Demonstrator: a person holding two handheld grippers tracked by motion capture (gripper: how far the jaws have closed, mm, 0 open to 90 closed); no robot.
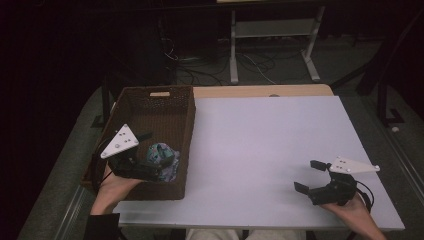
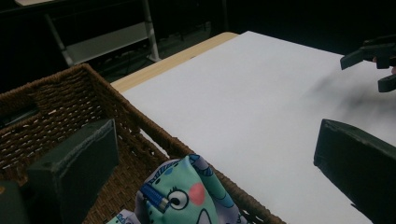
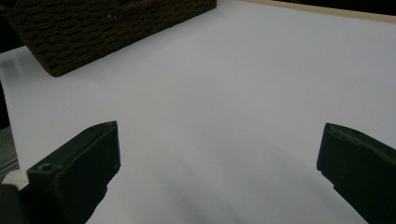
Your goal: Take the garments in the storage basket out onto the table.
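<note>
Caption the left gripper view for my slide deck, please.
Open left gripper over a woven basket holding a cartoon-print pouch, white table beyond.

No readable text, label, brand, number or sign anywhere; only a cartoon face print on the cloth pouch (image 2: pixel 187 196), at six o'clock in the left gripper view.

Woven baskets: one wicker basket (image 1: pixel 150 107), at nine o'clock on the worktop (image 1: pixel 270 150).
Printed fabric items: one cartoon-print pouch (image 1: pixel 162 157), lying inside that basket.
Hand-held grippers: two, the left hand-held gripper (image 1: pixel 148 152) at eight o'clock and the right hand-held gripper (image 1: pixel 310 176) at four o'clock.
</note>
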